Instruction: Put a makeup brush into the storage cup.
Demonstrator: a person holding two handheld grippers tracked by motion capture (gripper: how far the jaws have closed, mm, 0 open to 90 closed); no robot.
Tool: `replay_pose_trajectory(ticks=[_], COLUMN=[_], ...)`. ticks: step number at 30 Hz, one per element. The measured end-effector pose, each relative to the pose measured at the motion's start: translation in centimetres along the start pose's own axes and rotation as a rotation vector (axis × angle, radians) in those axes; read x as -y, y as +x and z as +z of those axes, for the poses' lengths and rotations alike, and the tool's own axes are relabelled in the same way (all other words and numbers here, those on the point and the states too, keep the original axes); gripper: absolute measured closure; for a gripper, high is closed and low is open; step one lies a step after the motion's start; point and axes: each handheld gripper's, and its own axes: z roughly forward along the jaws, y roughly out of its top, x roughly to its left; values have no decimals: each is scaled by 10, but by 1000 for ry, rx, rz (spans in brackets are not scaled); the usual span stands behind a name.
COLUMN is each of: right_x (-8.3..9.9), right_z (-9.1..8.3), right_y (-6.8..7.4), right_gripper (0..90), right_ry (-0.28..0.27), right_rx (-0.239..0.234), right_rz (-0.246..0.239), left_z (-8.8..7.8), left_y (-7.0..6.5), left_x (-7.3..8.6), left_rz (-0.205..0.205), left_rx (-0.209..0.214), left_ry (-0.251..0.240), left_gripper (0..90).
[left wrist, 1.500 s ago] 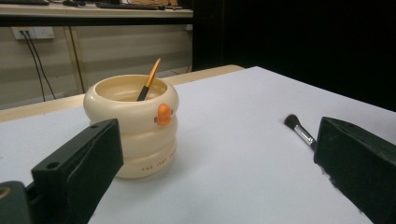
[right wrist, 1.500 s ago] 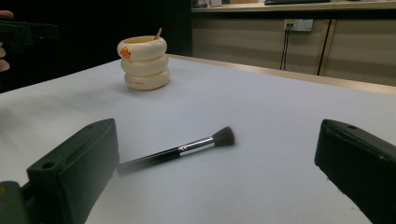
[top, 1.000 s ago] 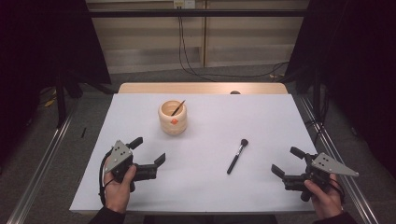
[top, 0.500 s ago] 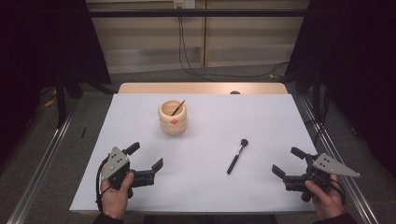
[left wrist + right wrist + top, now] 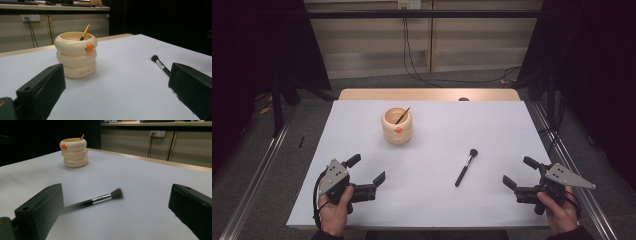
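One makeup brush [image 5: 466, 167] lying unobstructed, cream holder [image 5: 397, 126] well apart, perhaps a pencil inside

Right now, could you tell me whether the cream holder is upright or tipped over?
Upright: the cream holder stands on its base on the table, rim up, a pencil leaning inside.

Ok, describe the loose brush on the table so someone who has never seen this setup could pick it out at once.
On the white table, look right of the cream ringed holder, toward the right gripper. The makeup brush lies flat and alone there, black handle, silver ferrule, dark bristles pointing away from the person, unlike the orange-handled one standing in the holder.
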Motion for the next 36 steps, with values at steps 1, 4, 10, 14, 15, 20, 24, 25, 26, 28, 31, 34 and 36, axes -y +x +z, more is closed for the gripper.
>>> replay_pose_trajectory(ticks=[1, 4, 10, 14, 15, 20, 24, 25, 26, 28, 31, 34, 36], right_x=[0, -1, -5, -9, -9, -16, -24, -26, -29, -34, -43, -49, -52], right_z=[0, 0, 4, 11, 12, 18, 26, 29, 32, 38, 50, 59, 65], right_y=[1, 1, 1, 1, 0, -2, -5, -5, -5, -4, -3, -3, -4], right_gripper=[0, 0, 0, 0, 0, 0, 0, 0, 0, 0, 0, 7, 7], right_ry=[1, -15, -25, -29, -25, -44, -57, -60, -64, -70, -77, -79, -75], right_rx=[1, 10, -23, -20, -21, 3, 23, 30, 27, 20, 41, 67, 68], right_rz=[5, 4, 1, 4, -5, -2, -12, -16, -12, -9, -17, -12, -30], left_z=[0, 2, 2, 2, 2, 0, 1, 1, 1, 1, 1, 1, 2], left_y=[0, 0, 1, 2, 2, 3, 3, 2, 2, 2, 2, 2, 2], left_x=[0, 1, 2, 3, 2, 1, 1, 1, 1, 2, 2, 2, 2], left_rz=[1, -4, -7, -9, -4, 6, 11, 14, 21, 16, 24, 22, 24], left_rx=[-3, 1, -6, 11, 11, 3, 2, 0, 0, -1, -6, 1, -2], left_ry=[2, 9, 9, 16, 18, 13, 10, 10, 12, 11, 17, 14, 17], left_gripper=[10, 10, 10, 14, 17, 13, 12, 12, 12, 12, 12, 11, 11])
